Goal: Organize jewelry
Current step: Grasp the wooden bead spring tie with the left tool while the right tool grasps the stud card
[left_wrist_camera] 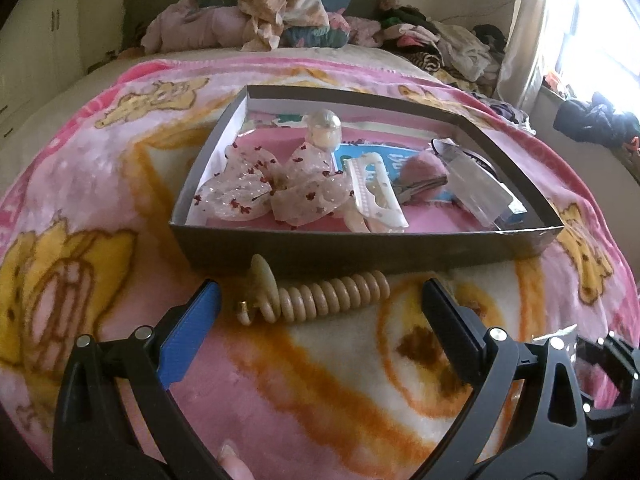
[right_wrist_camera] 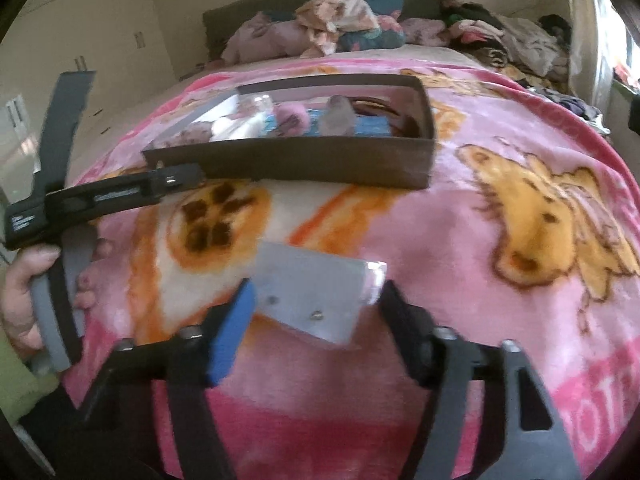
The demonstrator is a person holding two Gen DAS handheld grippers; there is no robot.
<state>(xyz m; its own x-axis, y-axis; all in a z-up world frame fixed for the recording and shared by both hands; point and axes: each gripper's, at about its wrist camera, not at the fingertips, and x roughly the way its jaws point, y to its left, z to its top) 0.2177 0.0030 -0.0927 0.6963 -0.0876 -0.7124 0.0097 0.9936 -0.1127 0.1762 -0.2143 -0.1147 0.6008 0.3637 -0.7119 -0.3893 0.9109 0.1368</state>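
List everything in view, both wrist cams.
box: 1, dark, open, on blanket
blanket: 1, pink with yellow bears, on bed
bead strand: 1, cream, on blanket before box
bow: 1, sheer with red specks, in box
clip: 1, white, in box
card: 1, pale, between right fingers
clothes: pile, mixed, far end of bed
left hand-held gripper: open, near beads
right hand-held gripper: around card, grip unclear

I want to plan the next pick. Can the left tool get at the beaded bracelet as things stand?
Probably yes. The left tool is open, and the beaded bracelet lies uncovered on the blanket just ahead, close against the box wall.
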